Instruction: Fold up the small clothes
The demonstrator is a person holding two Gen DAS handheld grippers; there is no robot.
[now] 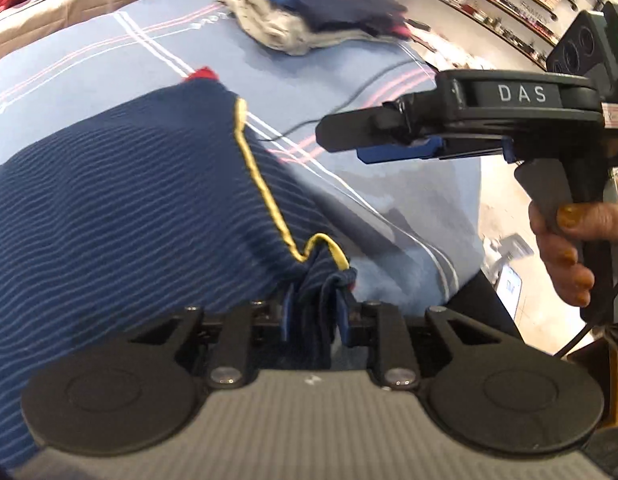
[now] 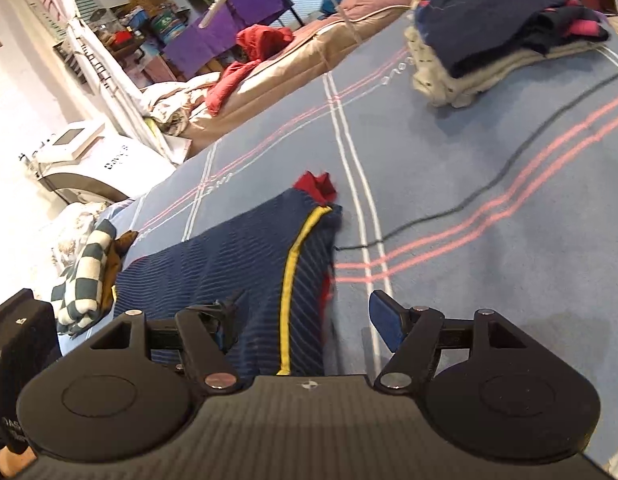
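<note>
A navy striped garment with yellow piping [image 1: 121, 196] and a red corner lies on the blue bedsheet; it also shows in the right wrist view [image 2: 237, 264]. My left gripper [image 1: 317, 312] is shut on a bunched corner of this garment near its yellow edge. My right gripper [image 2: 305, 320] is open, its jaws wide apart over the garment's near edge and holding nothing. From the left wrist view the right gripper [image 1: 349, 140] hovers above the sheet to the right of the garment.
A stack of folded clothes [image 1: 309, 12] sits at the far end of the bed [image 2: 509, 24]. A thin dark cable [image 2: 489, 188] runs across the sheet. A checkered cloth [image 2: 85, 276] lies at the left bed edge. The right bed edge [image 1: 461, 272] drops to the floor.
</note>
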